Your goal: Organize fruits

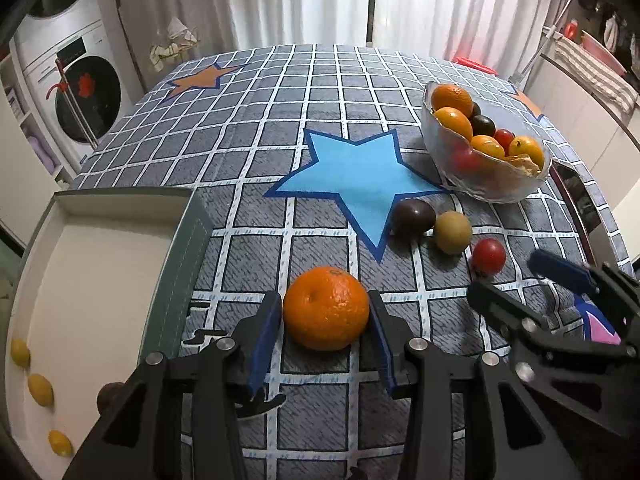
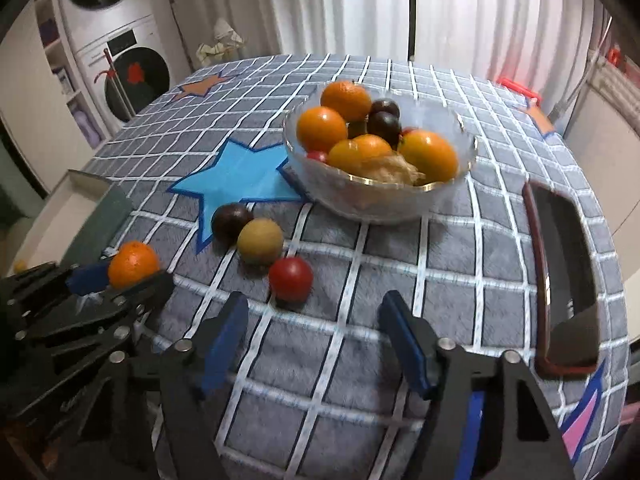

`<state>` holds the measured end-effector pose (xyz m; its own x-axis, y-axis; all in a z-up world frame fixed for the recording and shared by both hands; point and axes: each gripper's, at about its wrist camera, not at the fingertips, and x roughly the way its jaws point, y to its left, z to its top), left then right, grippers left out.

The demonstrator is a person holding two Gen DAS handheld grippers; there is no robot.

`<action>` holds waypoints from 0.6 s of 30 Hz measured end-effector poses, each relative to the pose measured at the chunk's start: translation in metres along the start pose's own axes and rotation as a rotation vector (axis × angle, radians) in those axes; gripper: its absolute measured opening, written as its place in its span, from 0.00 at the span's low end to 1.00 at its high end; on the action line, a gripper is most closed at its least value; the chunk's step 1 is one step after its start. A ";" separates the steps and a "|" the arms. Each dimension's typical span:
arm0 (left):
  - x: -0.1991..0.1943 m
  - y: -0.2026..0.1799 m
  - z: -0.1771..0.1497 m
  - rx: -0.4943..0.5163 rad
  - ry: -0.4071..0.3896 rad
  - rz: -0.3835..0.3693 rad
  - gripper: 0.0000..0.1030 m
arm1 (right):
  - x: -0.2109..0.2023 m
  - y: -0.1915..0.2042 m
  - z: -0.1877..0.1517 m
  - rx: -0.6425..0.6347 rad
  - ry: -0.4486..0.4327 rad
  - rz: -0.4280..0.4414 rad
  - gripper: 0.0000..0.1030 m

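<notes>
My left gripper is shut on an orange that rests on the checked tablecloth; both blue pads press its sides. The right wrist view shows the same orange in the left gripper. My right gripper stands open over bare cloth, nothing between its fingers. Just ahead of it lie a red fruit, a tan round fruit and a dark plum. The glass bowl behind them holds oranges, dark plums and red fruits.
A green-walled box with a white floor stands to the left, with three small yellow fruits inside. A dark red-rimmed tray lies at the table's right edge. Washing machines stand far left, curtains behind.
</notes>
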<state>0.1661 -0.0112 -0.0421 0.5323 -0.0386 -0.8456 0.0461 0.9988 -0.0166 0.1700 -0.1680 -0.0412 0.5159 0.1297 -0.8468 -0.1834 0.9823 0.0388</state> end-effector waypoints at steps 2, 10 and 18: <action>0.000 0.000 0.000 0.001 -0.005 0.000 0.43 | 0.003 0.003 0.003 -0.007 -0.003 -0.005 0.59; -0.002 -0.001 -0.004 -0.003 -0.022 0.006 0.41 | -0.005 0.001 -0.005 -0.005 0.004 0.018 0.24; -0.022 -0.008 -0.033 0.025 -0.047 0.036 0.40 | -0.035 -0.012 -0.042 0.047 0.012 0.025 0.24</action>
<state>0.1265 -0.0175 -0.0408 0.5729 -0.0043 -0.8196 0.0472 0.9985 0.0277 0.1190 -0.1898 -0.0339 0.5013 0.1525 -0.8517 -0.1565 0.9841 0.0841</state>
